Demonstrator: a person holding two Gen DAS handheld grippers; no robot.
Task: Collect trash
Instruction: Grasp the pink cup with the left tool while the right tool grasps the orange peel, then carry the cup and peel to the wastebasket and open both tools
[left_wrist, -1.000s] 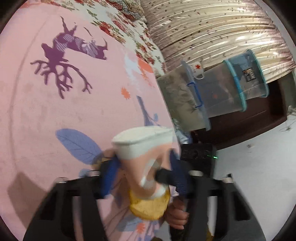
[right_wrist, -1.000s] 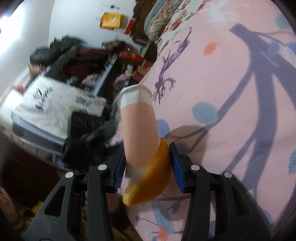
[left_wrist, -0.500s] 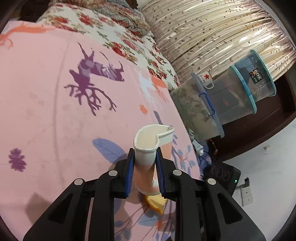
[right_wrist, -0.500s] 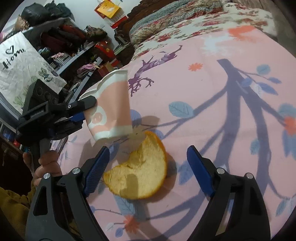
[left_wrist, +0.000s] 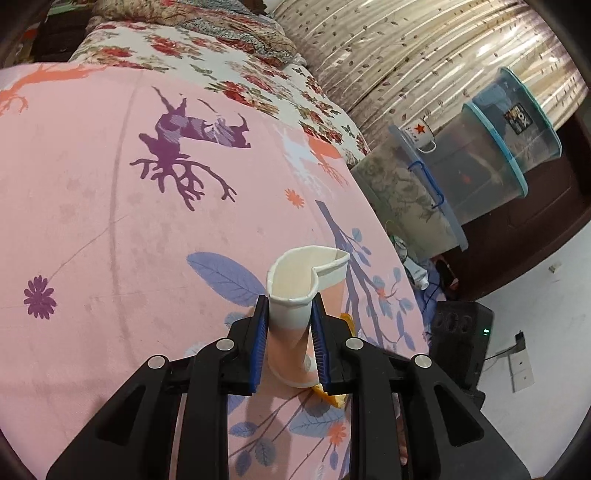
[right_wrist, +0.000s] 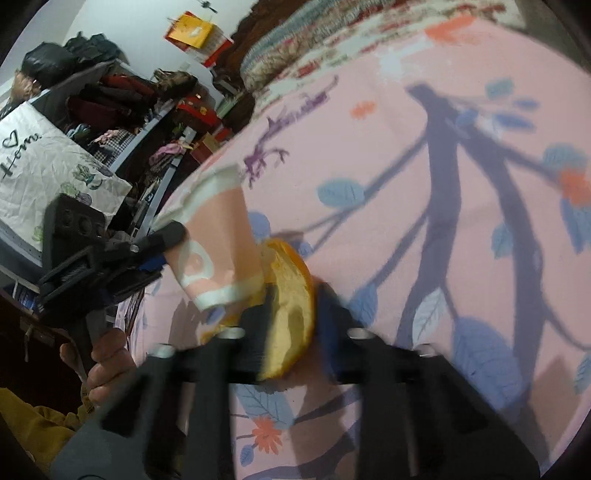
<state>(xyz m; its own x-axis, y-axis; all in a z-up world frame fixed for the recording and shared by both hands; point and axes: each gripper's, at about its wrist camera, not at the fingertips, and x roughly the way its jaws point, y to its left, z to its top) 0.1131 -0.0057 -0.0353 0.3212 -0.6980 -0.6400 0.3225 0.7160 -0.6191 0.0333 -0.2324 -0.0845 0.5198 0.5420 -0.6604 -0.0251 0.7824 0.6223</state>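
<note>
Two grippers at work over a pink bedsheet (left_wrist: 110, 229) printed with deer, leaves and branches. Left gripper (left_wrist: 289, 343): blue pads clamped on a paper cup (left_wrist: 295, 295), pink with a white band, its rim crushed out of round; cup upright, pinched at mid-body, lifted clear of the sheet. Right gripper (right_wrist: 290, 328): jaws closing, narrow, with an orange peel (right_wrist: 291, 295) squeezed between them; view blurred. Peel sits just beside the cup's base, touching or nearly so. In the left view a sliver of peel shows under the cup. A hand (right_wrist: 107, 362) grips the left tool's handle. Beyond the bed edge: stacked clear storage bins (left_wrist: 491, 162) with an enamel mug (left_wrist: 419, 133) on one, and a patterned curtain (left_wrist: 406, 55).
</note>
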